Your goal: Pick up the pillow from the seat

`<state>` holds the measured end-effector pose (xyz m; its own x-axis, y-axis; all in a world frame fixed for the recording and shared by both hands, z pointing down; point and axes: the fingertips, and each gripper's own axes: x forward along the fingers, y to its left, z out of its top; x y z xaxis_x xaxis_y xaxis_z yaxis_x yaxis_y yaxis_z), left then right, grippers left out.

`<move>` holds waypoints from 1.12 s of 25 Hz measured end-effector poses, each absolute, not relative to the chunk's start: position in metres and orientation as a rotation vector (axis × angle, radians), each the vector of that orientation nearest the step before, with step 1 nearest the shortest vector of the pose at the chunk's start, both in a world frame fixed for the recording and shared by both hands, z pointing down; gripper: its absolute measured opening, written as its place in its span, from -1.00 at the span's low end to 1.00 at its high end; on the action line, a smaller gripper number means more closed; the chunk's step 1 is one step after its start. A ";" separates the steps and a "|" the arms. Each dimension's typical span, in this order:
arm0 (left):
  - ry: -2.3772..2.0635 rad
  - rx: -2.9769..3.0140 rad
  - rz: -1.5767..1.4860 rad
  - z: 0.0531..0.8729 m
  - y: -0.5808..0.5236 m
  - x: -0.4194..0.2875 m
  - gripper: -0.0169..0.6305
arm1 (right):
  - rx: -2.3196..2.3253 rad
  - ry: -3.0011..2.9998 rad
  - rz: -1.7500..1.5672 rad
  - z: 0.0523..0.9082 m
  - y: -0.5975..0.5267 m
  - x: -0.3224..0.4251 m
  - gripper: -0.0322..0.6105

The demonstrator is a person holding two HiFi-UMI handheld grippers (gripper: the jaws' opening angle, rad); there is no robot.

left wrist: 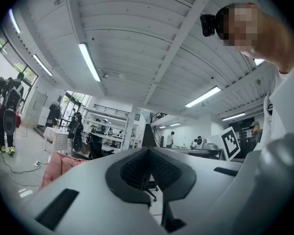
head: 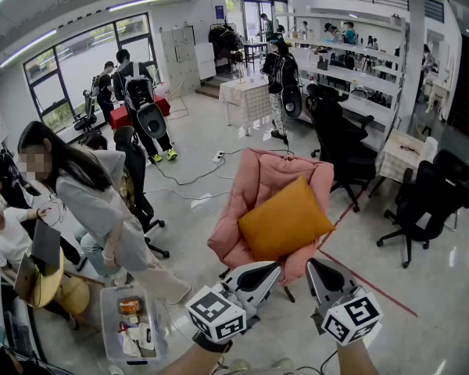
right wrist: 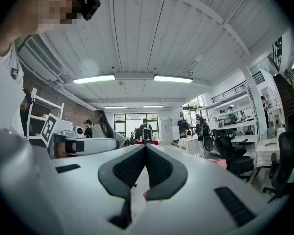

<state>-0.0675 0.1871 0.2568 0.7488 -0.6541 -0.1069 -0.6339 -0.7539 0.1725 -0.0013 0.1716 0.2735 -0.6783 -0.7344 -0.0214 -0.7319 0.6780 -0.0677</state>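
Note:
An orange pillow (head: pixel 285 219) leans tilted on the seat of a pink padded chair (head: pixel 254 180) in the middle of the head view. Both grippers hover just in front of the chair's near edge, below the pillow and apart from it. My left gripper (head: pixel 273 266) is shut with nothing in it, its tip (left wrist: pixel 148 149) pointing up and forward; the pink chair (left wrist: pixel 59 164) shows low at the left of the left gripper view. My right gripper (head: pixel 312 263) is also shut and empty (right wrist: pixel 146 145). The pillow is hidden in both gripper views.
A person in a grey hoodie (head: pixel 102 209) bends over at the left, beside a clear plastic box (head: pixel 133 323) on the floor. Black office chairs (head: pixel 422 205) stand to the right. A red tape line (head: pixel 367 283) crosses the floor. More people stand further back.

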 end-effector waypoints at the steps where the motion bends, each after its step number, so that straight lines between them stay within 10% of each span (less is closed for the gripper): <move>1: -1.042 2.818 -0.247 0.259 0.188 -0.068 -0.91 | -1.241 2.836 -0.083 0.274 0.173 -0.001 -0.86; 28: -1.129 2.720 -0.259 0.285 0.184 -0.056 -0.91 | -1.078 2.726 -0.231 0.277 0.175 0.034 -0.84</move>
<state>-0.0561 0.1836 0.2849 0.6958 -0.7126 -0.0896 -0.6803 -0.6940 0.2357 0.0336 0.1754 0.2767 -0.7136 -0.6887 -0.1283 -0.6572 0.7216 -0.2178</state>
